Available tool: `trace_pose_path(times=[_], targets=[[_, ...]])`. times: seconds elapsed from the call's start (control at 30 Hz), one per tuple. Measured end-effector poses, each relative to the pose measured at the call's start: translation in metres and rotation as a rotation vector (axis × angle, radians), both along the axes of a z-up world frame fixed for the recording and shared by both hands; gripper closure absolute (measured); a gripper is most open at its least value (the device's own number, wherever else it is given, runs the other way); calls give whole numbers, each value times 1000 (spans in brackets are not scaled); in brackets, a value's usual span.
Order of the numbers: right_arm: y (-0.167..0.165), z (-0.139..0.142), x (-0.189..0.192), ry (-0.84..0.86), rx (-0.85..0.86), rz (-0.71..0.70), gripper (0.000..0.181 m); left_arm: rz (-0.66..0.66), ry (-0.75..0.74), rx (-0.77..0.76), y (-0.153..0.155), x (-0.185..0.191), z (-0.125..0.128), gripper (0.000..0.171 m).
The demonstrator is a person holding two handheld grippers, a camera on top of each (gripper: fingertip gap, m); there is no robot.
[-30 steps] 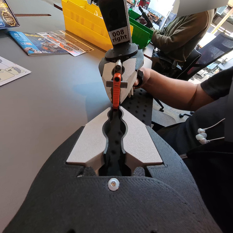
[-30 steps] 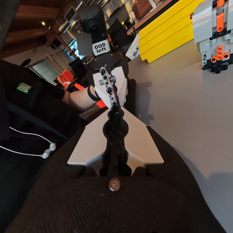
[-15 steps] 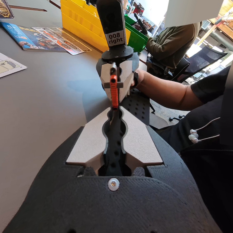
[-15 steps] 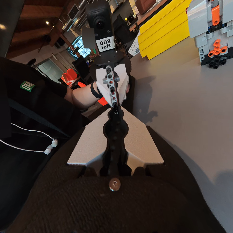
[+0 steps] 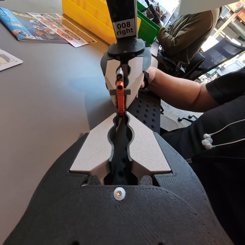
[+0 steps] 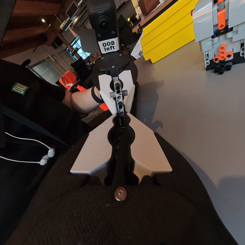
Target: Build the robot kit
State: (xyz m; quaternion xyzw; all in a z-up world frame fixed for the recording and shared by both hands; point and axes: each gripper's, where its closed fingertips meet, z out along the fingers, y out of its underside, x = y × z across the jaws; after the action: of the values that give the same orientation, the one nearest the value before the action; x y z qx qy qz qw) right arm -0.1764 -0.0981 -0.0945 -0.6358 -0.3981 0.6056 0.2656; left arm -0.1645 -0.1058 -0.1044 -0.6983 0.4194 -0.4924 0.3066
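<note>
The orange beam (image 5: pixel 120 100) (grey (image 6: pixel 119 100) in the right view) was pinched endwise by both the left gripper (image 5: pixel 120 116) and right gripper (image 6: pixel 122 119); only the right view showed the brick model (image 6: pixel 220 39).

The left gripper (image 5: pixel 120 116) had matt, grainy pale plastic fingers (image 5: pixel 98 147) set in a black shell with printed ridges, fixed by a shiny metal screw (image 5: pixel 119 193). The orange beam (image 5: pixel 120 98) at the frame's centre was ribbed, smooth plastic, crossed by a dull grey pin (image 5: pixel 120 91). The bench (image 5: pixel 43 92) was smooth and matt grey. At the upper left lay glossy paper booklets (image 5: pixel 39 28); the yellow bin (image 5: pixel 90 17) was shiny plastic. In the right wrist view, the grey beam (image 6: pixel 119 102) looked like smooth plastic, as did the brick model (image 6: pixel 222 39) at the upper right.
</note>
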Motion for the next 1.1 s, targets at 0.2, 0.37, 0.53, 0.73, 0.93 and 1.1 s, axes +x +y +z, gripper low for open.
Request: trace_pose_path(times=[0.2,0.37,0.53,0.73,0.93,1.1], targets=[[-2,-3,-1,-17,-19,19,175,5,-14,-15,1,-1,1,166],[-3,-3,-1,-3,-25,26,174,-3,-28,-23,0,-1,3,166],[-4,2,-1,29,-27,31,175,-17,-54,10,-1,-1,7,165],[-8,9,-1,93,-54,65,167,-67,-74,-4,-4,0,10,166],[-5,5,-2,68,-35,63,175,-80,-56,-49,-3,-1,7,166],[0,-11,-1,4,-41,44,175,-68,-24,-211,3,-2,-7,166]])
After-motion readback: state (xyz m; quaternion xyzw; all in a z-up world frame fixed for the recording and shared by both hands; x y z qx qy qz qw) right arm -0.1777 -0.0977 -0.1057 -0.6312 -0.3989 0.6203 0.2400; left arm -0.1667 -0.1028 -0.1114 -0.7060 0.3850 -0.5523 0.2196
